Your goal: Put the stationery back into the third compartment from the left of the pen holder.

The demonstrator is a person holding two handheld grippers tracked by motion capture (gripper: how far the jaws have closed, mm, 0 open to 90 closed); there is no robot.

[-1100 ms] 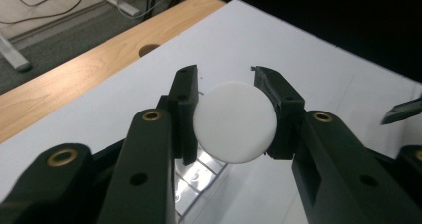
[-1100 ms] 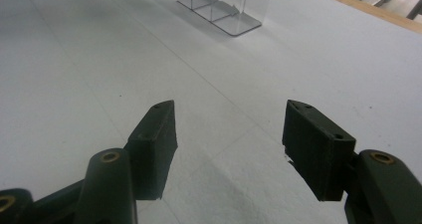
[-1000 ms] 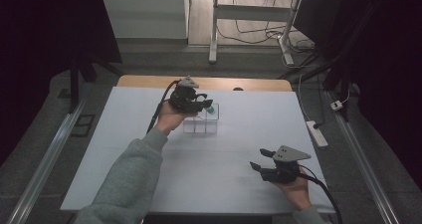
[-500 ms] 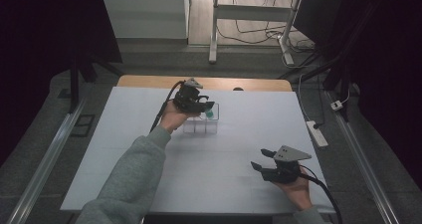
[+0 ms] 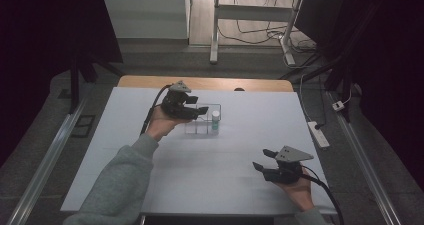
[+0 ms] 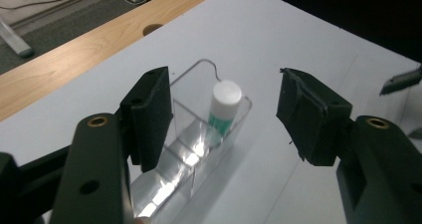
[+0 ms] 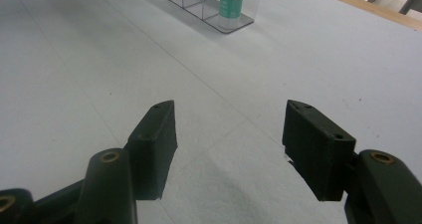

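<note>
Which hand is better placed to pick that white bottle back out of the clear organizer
Left. The left gripper hangs right beside the clear organizer, open, with the white bottle just ahead of its jaws. The right gripper sits near the table's front edge, far off.

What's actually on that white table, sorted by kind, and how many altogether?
Clear divided holder: 1
White-capped tube with green label, standing in the holder's end compartment: 1
Handheld grippers, left gripper and right gripper, both open with nothing between the jaws: 2
Total: 4
</note>
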